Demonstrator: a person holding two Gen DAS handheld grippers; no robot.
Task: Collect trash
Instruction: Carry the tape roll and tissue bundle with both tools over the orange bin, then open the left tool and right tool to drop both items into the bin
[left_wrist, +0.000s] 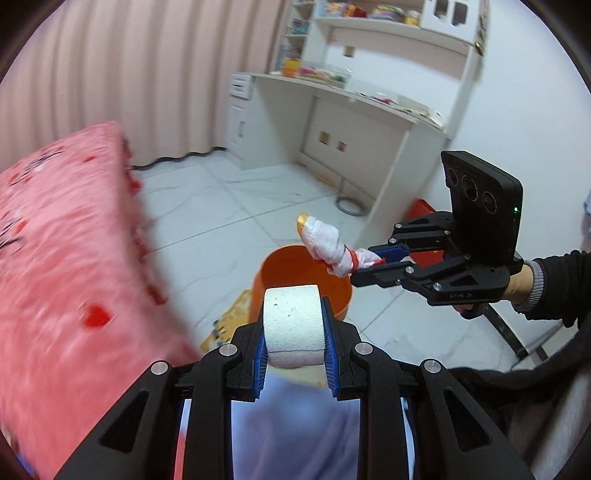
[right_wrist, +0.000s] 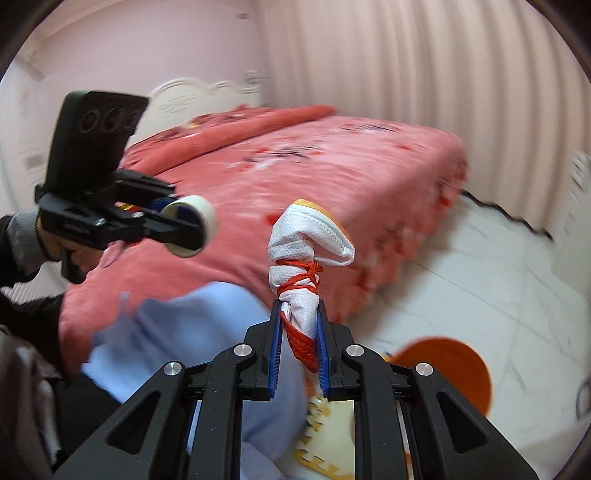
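Both pieces of trash are being carried toward the orange bin (left_wrist: 303, 280). The left gripper (left_wrist: 294, 332) is pinching a tape roll (left_wrist: 291, 317) just above the bin's near rim, while the right gripper (right_wrist: 299, 332) is clamping a string-tied white bundle (right_wrist: 306, 258) (probably wadded cloth) beside the bin's rim, seemingly for dropping in.

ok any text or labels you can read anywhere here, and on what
None can be read for sure.
Right tongs body: small embossed marking, too small to read.
Bedspread: dark printed marks, blurred.
Items on the shelves: colourful packaging, too small and blurred.
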